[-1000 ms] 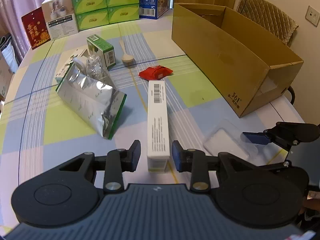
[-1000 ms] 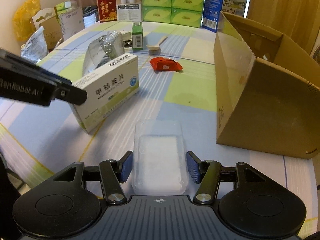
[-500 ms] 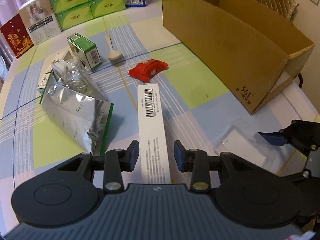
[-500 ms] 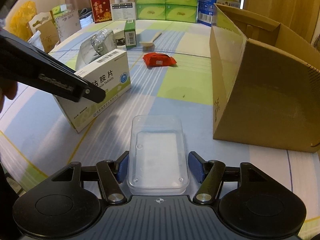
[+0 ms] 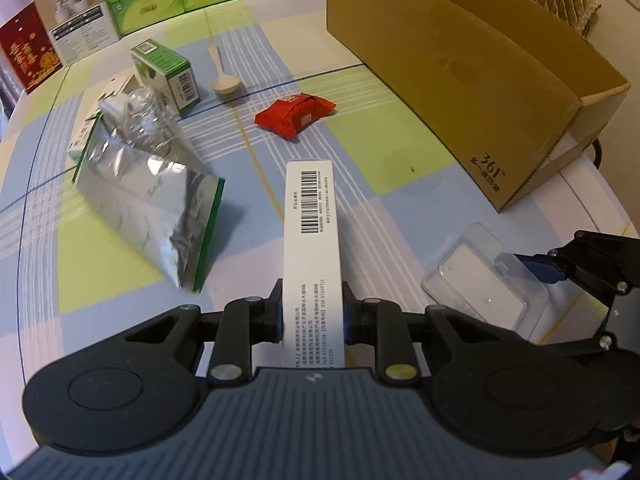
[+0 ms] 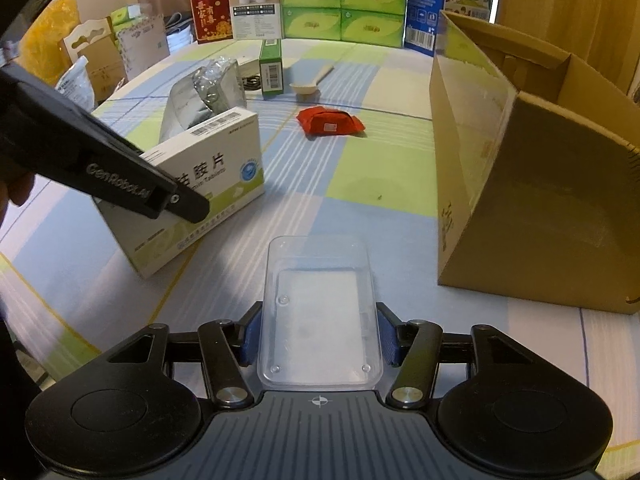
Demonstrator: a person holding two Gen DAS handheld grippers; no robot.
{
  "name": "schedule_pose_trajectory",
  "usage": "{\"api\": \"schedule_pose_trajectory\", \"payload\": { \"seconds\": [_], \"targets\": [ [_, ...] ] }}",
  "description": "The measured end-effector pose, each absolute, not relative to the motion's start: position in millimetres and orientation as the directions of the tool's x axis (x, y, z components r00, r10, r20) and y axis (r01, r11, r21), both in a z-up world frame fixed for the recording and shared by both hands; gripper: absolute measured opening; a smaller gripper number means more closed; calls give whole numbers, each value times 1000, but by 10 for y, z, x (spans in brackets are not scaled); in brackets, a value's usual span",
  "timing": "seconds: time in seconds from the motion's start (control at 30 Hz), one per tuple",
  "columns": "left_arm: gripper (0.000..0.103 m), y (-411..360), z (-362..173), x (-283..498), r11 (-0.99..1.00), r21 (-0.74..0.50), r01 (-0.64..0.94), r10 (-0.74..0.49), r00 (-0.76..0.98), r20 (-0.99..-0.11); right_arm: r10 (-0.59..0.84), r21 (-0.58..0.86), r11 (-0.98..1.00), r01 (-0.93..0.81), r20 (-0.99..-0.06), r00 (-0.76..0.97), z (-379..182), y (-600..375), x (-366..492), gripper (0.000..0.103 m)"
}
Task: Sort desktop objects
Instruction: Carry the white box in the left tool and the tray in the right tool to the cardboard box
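Both tools are loaded, so the step in hand looks like the carry toward the cardboard box [image 5: 460,68], which stands open on the right of the table [image 5: 400,152]. The left tool [image 5: 311,316] has its fingers pressed against the two broad faces of a white medicine box [image 5: 312,240], which stands on its long edge with the barcode side up; in the right wrist view the same box [image 6: 208,184] appears to have its near end raised while the far end sits at or close to the cloth, though contact there cannot be told for sure. The right tool [image 6: 319,340] pinches a clear plastic tray [image 6: 318,308] by its long sides, blue pads touching the walls; whether the tray has left the table is hard to judge. From the left wrist view the tray [image 5: 484,280] lies just beside the right tool, near the box's front corner. Still unsorted on the table are a silver foil pouch [image 5: 148,204], a red snack packet [image 5: 294,114], a small green carton [image 5: 166,74] and a wooden spoon [image 5: 222,74]. The next move probably calls for raising each item above the cardboard wall before swinging it rightward, since the near wall stands tall between the tools and the opening. The tray is thin and flexible, so a gentle squeeze suits it; the medicine box is long and held near one end, so it may droop or twist if swung quickly.
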State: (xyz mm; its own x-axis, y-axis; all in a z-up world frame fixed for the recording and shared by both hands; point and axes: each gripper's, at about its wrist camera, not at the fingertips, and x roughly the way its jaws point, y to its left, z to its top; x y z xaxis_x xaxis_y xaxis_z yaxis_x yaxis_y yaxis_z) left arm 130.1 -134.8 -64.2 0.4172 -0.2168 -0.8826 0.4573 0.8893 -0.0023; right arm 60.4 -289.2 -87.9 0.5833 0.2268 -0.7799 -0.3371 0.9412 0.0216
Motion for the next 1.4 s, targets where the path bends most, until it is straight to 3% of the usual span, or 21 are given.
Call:
{"api": "schedule_pose_trajectory", "payload": {
  "seconds": [0.4, 0.73, 1.0, 1.23, 1.4],
  "targets": [
    [20, -1301, -312, 1022, 907, -19, 421, -236, 470, -851, 225, 14, 949, -315, -729, 646, -483, -2969, 378, 53],
    [20, -1580, 301, 990, 886, -38, 462, -316, 541, -779, 237, 27, 959, -284, -629, 741, 246, -3225, 350, 53],
    [20, -2181, 719, 1271, 849, -69, 523, -401, 556, -728, 116, -16, 988, -152, -564, 818, 680, -3914, 754, 53],
    [20, -2856, 835, 1653, 816, -96, 571, -458, 534, -711, 44, -9, 998, -60, -582, 812, 639, -4518, 1297, 53],
    [20, -3172, 680, 1935, 801, -97, 591, -460, 503, -732, 78, 54, 997, -57, -645, 760, 399, -4754, 1644, 53]
  ]
}}
